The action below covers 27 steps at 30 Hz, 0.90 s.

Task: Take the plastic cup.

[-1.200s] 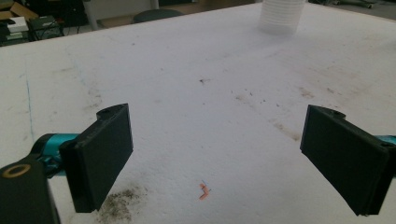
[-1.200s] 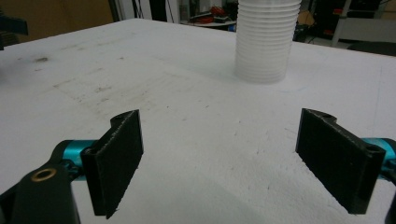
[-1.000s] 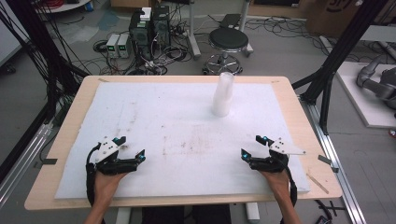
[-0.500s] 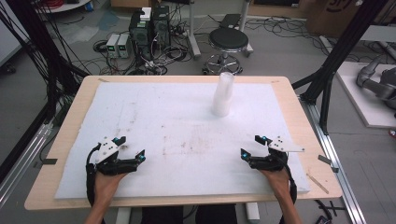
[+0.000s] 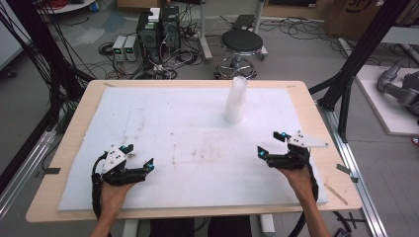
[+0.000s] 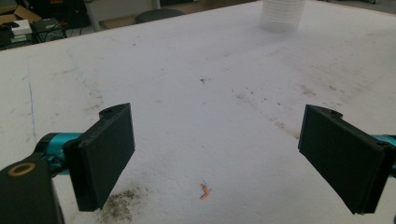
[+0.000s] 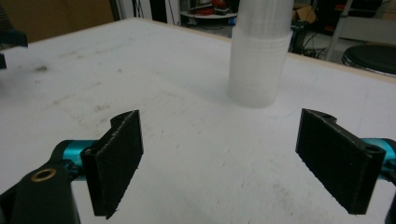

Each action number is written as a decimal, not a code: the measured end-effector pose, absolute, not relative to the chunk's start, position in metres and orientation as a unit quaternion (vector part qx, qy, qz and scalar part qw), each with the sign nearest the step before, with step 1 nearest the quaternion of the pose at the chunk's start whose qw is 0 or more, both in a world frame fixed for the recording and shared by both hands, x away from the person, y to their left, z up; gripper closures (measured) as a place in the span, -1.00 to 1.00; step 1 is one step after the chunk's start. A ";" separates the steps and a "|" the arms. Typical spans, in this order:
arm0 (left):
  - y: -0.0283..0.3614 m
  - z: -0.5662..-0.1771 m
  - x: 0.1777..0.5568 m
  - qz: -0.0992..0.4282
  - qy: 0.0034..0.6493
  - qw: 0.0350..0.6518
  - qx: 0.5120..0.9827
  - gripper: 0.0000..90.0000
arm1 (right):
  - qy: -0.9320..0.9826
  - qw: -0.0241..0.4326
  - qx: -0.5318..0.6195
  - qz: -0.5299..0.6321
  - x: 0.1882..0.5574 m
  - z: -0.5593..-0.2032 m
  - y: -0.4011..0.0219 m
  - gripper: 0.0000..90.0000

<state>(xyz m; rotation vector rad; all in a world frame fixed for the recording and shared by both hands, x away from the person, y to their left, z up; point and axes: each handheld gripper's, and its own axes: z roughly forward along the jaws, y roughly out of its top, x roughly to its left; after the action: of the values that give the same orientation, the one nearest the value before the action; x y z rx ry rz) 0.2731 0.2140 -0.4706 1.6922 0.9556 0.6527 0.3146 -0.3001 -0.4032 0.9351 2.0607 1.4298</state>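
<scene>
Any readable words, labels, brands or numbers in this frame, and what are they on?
None can be read.
Cardboard box on the floor at the far right: dark printed marks, too blurred and cut off to read.
Stack of cups on the white table cover: plain, no print.
Left claw and right claw: no lettering visible on either.
Equipment boxes on the floor: too small to tell.

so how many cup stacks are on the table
1. One stack of clear cups stands upright on the far half of the white mat, right of centre. How many cups are nested in it can't be told.
</scene>
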 end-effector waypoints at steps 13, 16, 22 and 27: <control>0.216 -0.471 0.275 0.258 0.402 0.524 0.705 -0.76 | 0.741 0.258 0.342 0.517 0.350 -0.321 -0.295 -0.67; 0.216 -0.471 0.276 0.257 0.402 0.525 0.705 -0.76 | 0.745 0.261 0.342 0.510 0.356 -0.313 -0.292 -0.67; 0.216 -0.471 0.277 0.251 0.402 0.522 0.709 -0.76 | 0.755 0.262 0.345 0.492 0.380 -0.290 -0.286 -0.67; 0.216 -0.471 0.277 0.252 0.400 0.524 0.709 -0.76 | 0.754 0.270 0.346 0.488 0.395 -0.279 -0.283 -0.67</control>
<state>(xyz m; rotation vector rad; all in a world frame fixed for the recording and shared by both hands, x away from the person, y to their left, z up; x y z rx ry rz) 0.2765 0.2163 -0.4707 1.6974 0.9568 0.6024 0.3947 -0.2832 -0.2790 0.9330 2.0331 1.3144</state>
